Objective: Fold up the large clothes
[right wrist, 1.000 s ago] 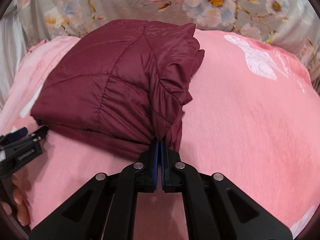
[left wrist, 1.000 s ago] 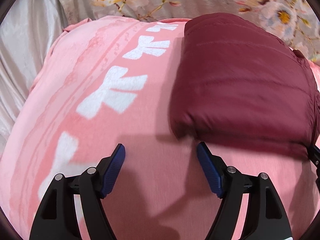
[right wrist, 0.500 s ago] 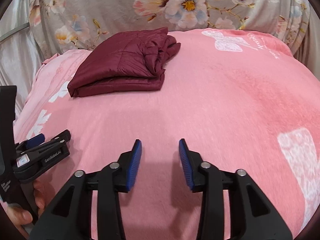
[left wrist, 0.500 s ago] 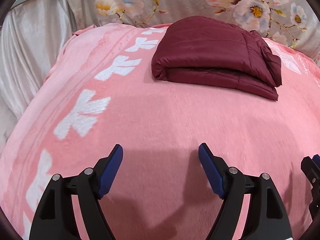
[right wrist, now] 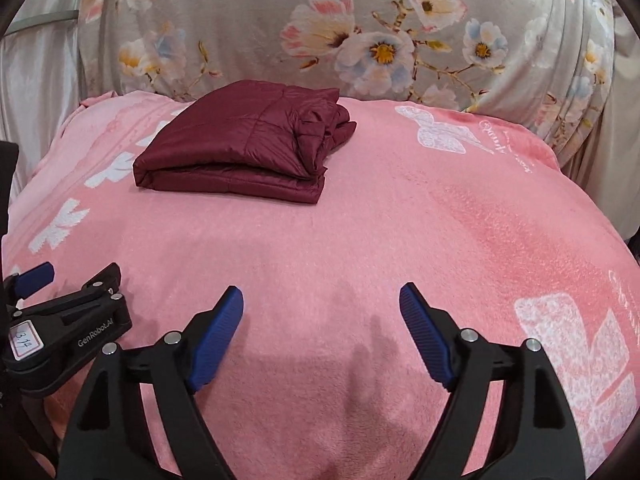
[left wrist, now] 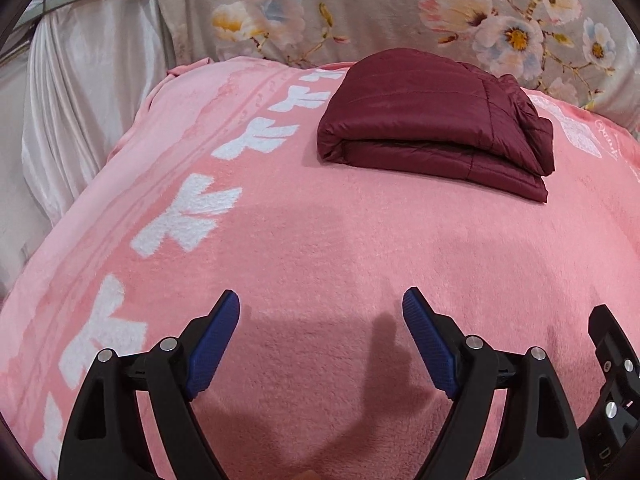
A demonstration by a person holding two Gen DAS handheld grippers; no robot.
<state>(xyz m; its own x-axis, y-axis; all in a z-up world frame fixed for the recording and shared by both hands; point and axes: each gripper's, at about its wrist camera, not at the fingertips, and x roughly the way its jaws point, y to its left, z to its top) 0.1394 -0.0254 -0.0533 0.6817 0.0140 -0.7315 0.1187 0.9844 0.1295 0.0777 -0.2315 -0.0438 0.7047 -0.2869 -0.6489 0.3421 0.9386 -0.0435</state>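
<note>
- A second ago my right gripper [right wrist: 321,306] was pinched shut on the near corner of the maroon quilted jacket [right wrist: 240,140]. Now its jaws are opening, already spread wide, with nothing between them but bare pink blanket [right wrist: 400,232].
- My left gripper [left wrist: 321,312] was already spread a second ago, beside the jacket's near edge. It is open wide now too and grips nothing; only blanket and its own shadow lie between the 2 blue pads [left wrist: 216,340].
- Both views have pulled back from the garment. It filled most of each picture before; now it sits well apart from both grippers, at the far end of the blanket, near the floral cushion [right wrist: 360,20].
- The jacket rests flat as a compact stack. I can see 2 thick layers along its near edge in the left wrist view, with bunched fabric at its right end.
- In the right wrist view the left tool shows at the lower-left edge, apart from the jacket.
- My reading: the last fold is released and the bundle holds its shape unaided, so this garment looks finished.
- The bunched right end is the 1 untidy spot; I judge it could spring loose, since puffy quilted fabric tends to push back.
</note>
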